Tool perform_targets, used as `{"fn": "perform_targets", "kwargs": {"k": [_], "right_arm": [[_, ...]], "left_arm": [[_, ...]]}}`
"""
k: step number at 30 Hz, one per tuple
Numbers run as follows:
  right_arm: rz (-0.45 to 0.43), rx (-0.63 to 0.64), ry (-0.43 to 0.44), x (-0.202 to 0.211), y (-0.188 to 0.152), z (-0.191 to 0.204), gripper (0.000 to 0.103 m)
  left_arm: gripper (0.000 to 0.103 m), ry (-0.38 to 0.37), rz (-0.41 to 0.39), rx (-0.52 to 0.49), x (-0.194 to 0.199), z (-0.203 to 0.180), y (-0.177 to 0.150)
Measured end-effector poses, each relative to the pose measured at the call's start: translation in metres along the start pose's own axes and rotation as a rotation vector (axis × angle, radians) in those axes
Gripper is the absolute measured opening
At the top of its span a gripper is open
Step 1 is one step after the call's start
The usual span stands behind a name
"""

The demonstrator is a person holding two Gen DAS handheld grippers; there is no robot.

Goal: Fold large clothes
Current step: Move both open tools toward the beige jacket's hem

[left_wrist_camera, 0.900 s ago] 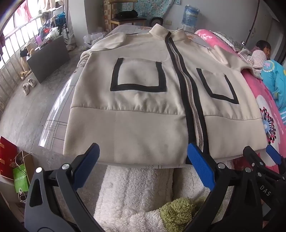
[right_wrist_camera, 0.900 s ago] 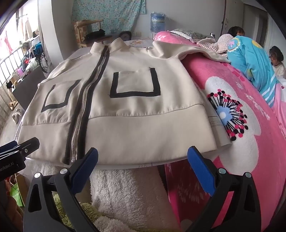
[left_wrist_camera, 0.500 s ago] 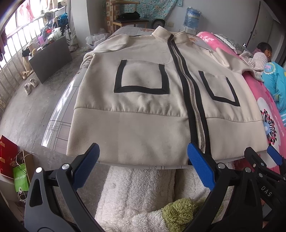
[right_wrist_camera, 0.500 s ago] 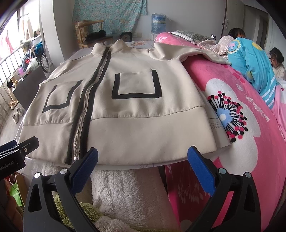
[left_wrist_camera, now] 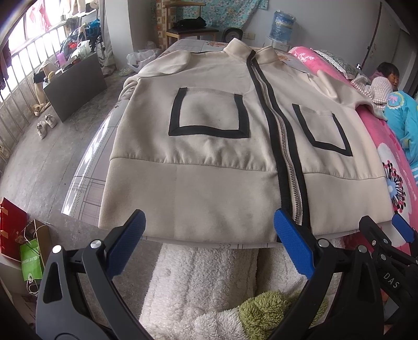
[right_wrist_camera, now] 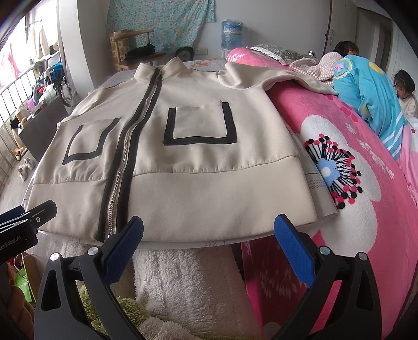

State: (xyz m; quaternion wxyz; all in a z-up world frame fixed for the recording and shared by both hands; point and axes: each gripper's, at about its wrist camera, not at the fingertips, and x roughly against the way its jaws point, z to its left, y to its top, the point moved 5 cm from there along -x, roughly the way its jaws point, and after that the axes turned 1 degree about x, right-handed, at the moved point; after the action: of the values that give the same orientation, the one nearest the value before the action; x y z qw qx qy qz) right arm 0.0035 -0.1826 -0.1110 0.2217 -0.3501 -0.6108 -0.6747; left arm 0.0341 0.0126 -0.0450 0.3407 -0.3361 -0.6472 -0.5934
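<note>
A blue water-cooler bottle (left_wrist_camera: pixel 283 24) stands by the far wall; what it holds cannot be told. On the floor at the left, a green paper bag with white lettering too small to read (left_wrist_camera: pixel 32 261) stands beside a red box (left_wrist_camera: pixel 11 230). The black body of the right gripper (left_wrist_camera: pixel 399 230) bears the letters "DAS", and the left one shows "enRobot.AI" in the right wrist view. The cream zip-front jacket with black-trimmed square pockets (left_wrist_camera: pixel 209 157) lies flat, front up and zipped, on the bed, its collar far away and its hem at the near edge, one sleeve resting on the pink flowered blanket (right_wrist_camera: pixel 352 162). The left gripper (left_wrist_camera: pixel 209 235) and the right gripper hover just before the hem, jaws spread wide, gripping nothing.
</note>
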Motion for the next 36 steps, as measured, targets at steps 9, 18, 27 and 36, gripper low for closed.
{"fn": "perform_targets", "kwargs": {"k": [9, 18, 27, 36], "right_arm": [[0.000, 0.000, 0.000, 0.000, 0.000, 0.000, 0.098], [0.002, -0.003, 0.004, 0.002, -0.001, 0.000, 0.098], [-0.006, -0.005, 0.008, 0.002, 0.001, 0.000, 0.098], [0.006, 0.024, -0.005, -0.004, 0.025, -0.003, 0.098]], "left_arm": [[0.095, 0.005, -0.002, 0.001, 0.000, 0.002, 0.001], [0.095, 0.017, -0.006, 0.004, -0.002, 0.004, 0.002], [0.095, 0.039, -0.004, 0.000, -0.007, 0.004, 0.003], [0.095, 0.037, -0.049, 0.013, -0.018, 0.013, 0.017]]}}
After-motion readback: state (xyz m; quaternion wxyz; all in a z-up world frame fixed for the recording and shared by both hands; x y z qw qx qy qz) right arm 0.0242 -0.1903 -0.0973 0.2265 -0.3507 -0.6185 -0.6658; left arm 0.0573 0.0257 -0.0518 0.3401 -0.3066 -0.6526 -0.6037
